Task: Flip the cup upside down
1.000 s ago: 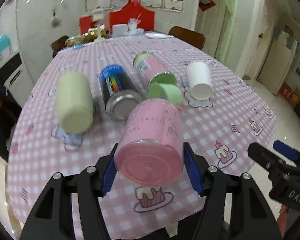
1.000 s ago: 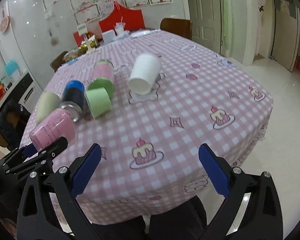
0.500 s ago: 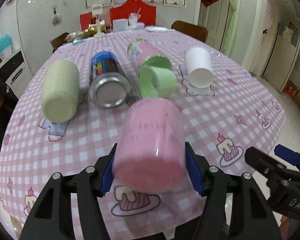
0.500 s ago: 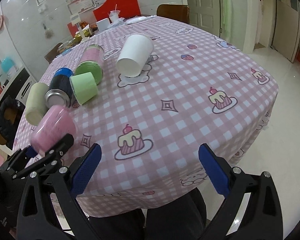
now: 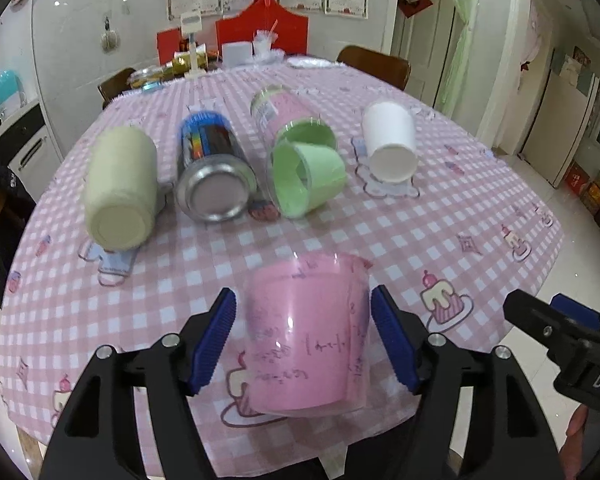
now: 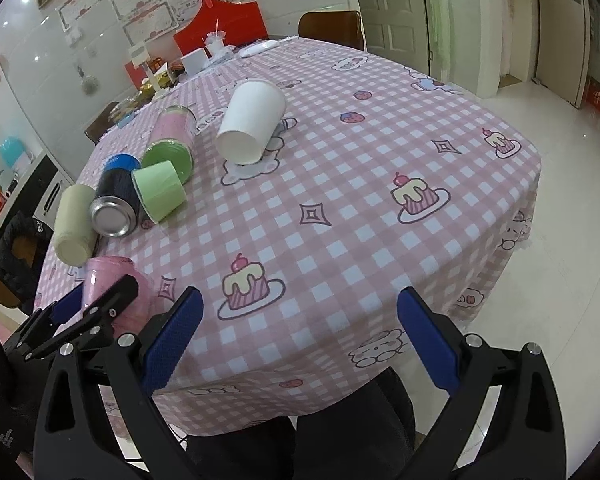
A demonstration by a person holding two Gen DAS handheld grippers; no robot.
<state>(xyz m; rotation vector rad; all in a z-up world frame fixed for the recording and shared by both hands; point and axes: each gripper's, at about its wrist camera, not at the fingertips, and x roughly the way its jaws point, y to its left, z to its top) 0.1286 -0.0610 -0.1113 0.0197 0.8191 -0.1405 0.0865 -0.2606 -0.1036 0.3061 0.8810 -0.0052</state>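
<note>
2 claws: left claw [image 5: 303, 340] pinches scribbled pink cup [image 5: 306, 336]; right claw [image 6: 298, 338] spread, "DAS" readable.

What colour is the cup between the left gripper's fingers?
Pink cup, with dark handwriting; clearest in the left wrist view.

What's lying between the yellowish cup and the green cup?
A blue can with a silver end lies on its side between the yellowish cup and the green cup, clearest in the left wrist view.
</note>
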